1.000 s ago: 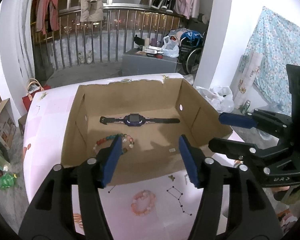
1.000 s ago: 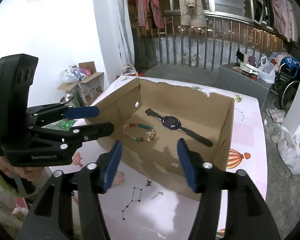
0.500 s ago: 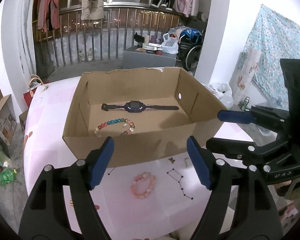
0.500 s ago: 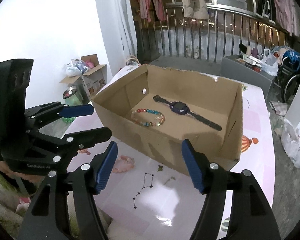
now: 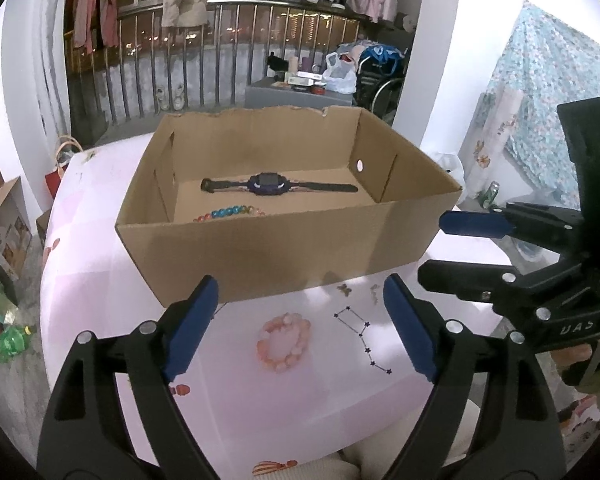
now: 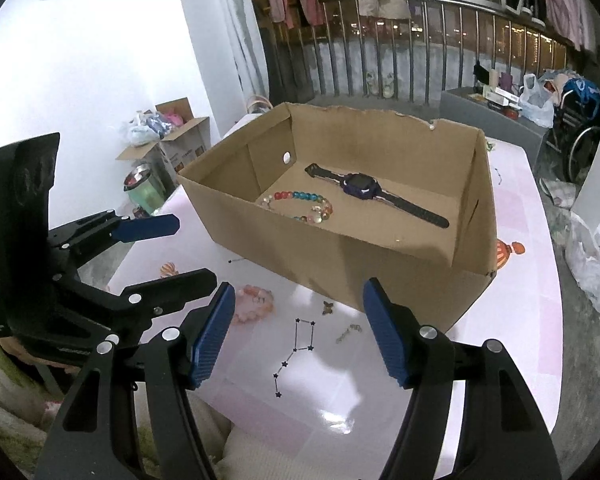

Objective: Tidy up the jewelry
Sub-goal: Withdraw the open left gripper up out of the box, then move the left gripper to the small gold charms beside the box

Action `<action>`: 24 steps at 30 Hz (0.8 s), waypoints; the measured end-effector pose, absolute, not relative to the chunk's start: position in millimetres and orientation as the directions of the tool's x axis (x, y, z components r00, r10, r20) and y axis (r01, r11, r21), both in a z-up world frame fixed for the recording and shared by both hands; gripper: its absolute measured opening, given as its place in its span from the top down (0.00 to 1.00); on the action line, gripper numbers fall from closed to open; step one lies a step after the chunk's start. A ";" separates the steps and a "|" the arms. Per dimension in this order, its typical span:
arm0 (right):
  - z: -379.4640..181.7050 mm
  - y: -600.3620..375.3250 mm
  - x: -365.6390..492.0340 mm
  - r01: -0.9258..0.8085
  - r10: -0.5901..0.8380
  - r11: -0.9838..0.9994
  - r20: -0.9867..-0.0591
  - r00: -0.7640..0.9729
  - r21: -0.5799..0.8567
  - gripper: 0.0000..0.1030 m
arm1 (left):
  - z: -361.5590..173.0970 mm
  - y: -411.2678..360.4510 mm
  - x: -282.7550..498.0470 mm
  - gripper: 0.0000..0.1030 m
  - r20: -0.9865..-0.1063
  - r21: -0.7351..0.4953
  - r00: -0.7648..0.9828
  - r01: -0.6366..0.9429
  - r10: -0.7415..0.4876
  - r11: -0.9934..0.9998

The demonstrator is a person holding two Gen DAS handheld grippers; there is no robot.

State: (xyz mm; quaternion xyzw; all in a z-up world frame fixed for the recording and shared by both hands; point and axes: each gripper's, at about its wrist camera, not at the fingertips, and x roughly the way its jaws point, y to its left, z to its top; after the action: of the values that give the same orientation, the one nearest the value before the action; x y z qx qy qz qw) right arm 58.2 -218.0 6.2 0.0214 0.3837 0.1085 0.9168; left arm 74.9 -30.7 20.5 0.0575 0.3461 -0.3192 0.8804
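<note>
Pink tablecloth [image 5: 100, 280] carries the pink bracelet [image 5: 284, 342] before the box [image 5: 284, 252]. Left gripper [image 5: 300, 328], just opened wide, and right gripper [image 6: 300, 332] hold nothing. Probably light, slippery beads; pinch across one side.

Your counter [image 5: 100, 280] carried a pale pink glossy cover printed with small motifs: a dotted constellation figure [image 5: 362, 336], a butterfly [image 6: 327, 307] and a striped balloon [image 6: 508, 249]. An open cardboard box [image 5: 284, 256] stood directly on it, toward the far side. You had a pink beaded bracelet [image 5: 285, 342] lying flat on the cover just in front of the box's near wall, apart from it and beside the constellation print. A small pale trinket [image 6: 348, 333] lay near the box's front corner; its kind could not be determined.
</note>
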 end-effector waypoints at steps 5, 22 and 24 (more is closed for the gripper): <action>2.9 -219.0 59.6 -0.171 0.207 0.978 -0.706 0.677 0.123 0.37 | 12.7 -28.5 79.6 0.22 -0.657 -0.115 0.563 0.582 -0.501 0.805; -19.0 -232.0 71.6 -0.129 0.192 0.981 -0.744 0.640 0.142 0.37 | -18.2 -34.2 87.3 0.22 -0.689 -0.076 0.564 0.569 -0.456 0.819; -22.4 -234.2 73.2 -0.125 0.192 0.981 -0.747 0.636 0.146 0.37 | -21.2 -36.2 88.6 0.22 -0.689 -0.071 0.565 0.571 -0.454 0.818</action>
State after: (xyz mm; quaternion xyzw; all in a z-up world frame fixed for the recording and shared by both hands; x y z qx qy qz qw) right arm 73.2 -234.2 -22.4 0.0402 0.4176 0.0879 0.9035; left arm 88.6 -36.2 -21.2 0.0799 0.3648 -0.2908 0.8809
